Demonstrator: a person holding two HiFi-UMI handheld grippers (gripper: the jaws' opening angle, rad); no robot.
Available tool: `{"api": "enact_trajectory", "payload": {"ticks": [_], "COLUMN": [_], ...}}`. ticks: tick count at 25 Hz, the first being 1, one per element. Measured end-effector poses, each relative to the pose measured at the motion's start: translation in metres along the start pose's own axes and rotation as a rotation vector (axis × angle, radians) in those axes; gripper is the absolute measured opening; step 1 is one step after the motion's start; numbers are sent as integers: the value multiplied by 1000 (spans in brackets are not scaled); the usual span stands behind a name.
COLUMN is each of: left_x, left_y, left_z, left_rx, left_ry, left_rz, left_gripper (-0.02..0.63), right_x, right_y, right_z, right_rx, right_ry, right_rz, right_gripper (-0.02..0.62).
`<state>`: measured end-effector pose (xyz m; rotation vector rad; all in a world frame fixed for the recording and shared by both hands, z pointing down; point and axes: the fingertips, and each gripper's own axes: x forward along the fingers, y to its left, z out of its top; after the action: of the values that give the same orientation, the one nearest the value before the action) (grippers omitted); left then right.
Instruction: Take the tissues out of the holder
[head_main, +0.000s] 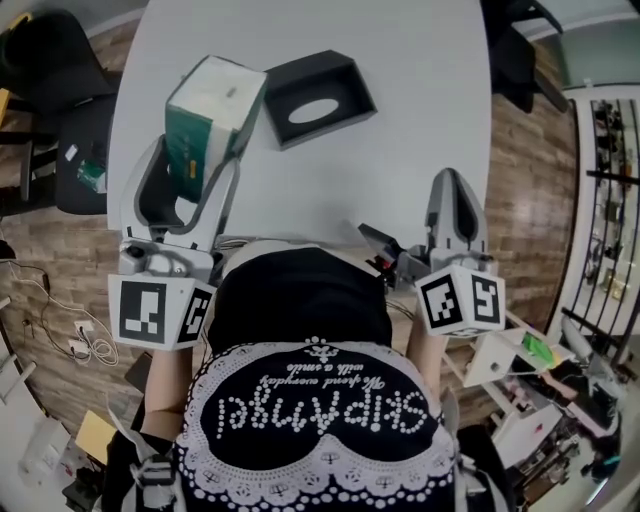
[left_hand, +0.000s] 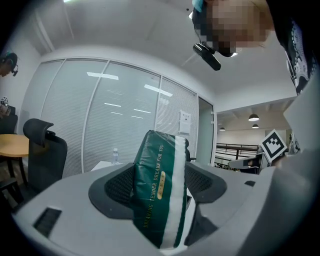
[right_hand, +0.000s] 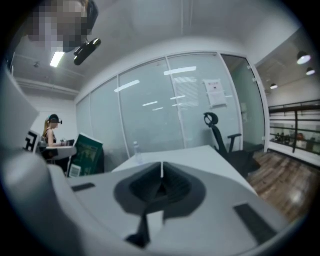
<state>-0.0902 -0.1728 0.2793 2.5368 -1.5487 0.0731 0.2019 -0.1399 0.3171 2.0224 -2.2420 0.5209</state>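
A green and white tissue pack (head_main: 205, 120) is held up above the table's left side, with my left gripper (head_main: 195, 165) shut on it. In the left gripper view the pack (left_hand: 160, 187) stands between the two jaws, pressed on both sides. The black tissue holder (head_main: 318, 97) lies on the white table (head_main: 400, 160) to the pack's right, its oval slot facing up and nothing in it. My right gripper (head_main: 455, 205) hovers near the table's front right edge, shut and with nothing held. The right gripper view also catches the pack (right_hand: 86, 152) at far left.
Black office chairs (head_main: 60, 110) stand left of the table, and another chair (right_hand: 222, 137) is at its far end. A water bottle (right_hand: 136, 150) stands on the table's far side. A person sits at a desk (right_hand: 52, 140) in the background. Cables lie on the wooden floor (head_main: 50, 300).
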Motion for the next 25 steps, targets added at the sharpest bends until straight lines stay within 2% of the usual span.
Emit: {"api": "enact_trajectory", "payload": {"ticks": [8, 25], "left_x": [-11, -5], "left_y": [-6, -18], "left_z": [-13, -30], "left_rx": [-62, -75], "left_ry": [23, 66], "left_rz": [10, -15], "left_gripper": [334, 334], "right_x": [-3, -14], "right_y": [-1, -5], "right_z": [-3, -16], "right_rx": [12, 25], "right_ry": [9, 33], "right_rz": [-14, -24], "right_gripper": [34, 34]}}
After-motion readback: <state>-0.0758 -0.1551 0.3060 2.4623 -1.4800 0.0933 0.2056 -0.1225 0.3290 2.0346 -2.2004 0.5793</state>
